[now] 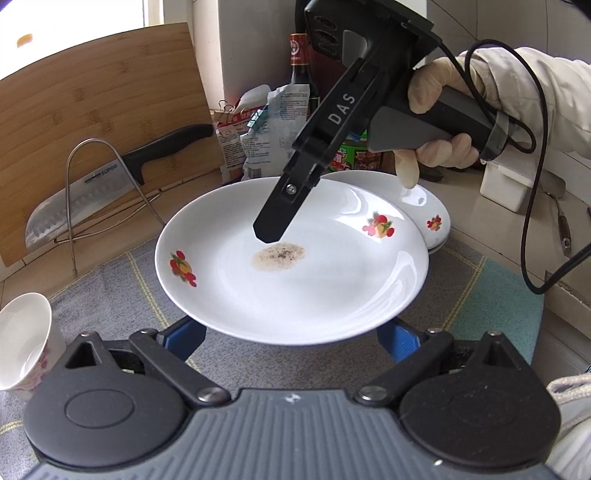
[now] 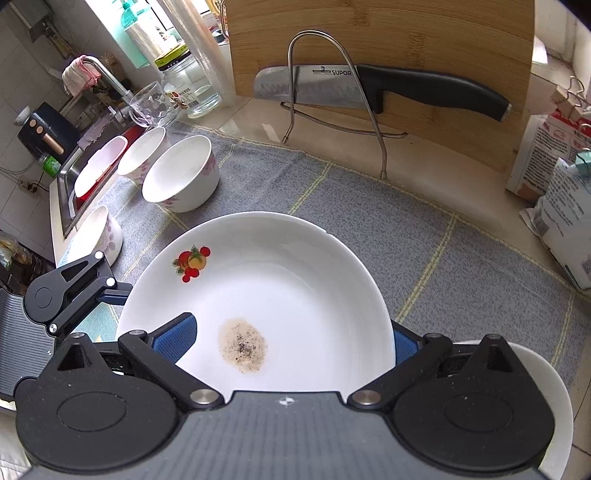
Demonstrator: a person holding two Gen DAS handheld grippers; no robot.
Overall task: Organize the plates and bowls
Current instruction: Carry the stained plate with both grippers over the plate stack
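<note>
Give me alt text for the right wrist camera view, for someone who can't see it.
A white plate with a fruit motif and a brown speckled stain fills the foreground, its rim between the right gripper's blue pads, above a grey cloth. Four white bowls sit to the left near a sink; behind, a knife rests on a wire stand against a bamboo cutting board.

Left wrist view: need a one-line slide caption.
Right gripper reaches over a stained fruit-print plate, a second plate behind it on the grey mat.
</note>
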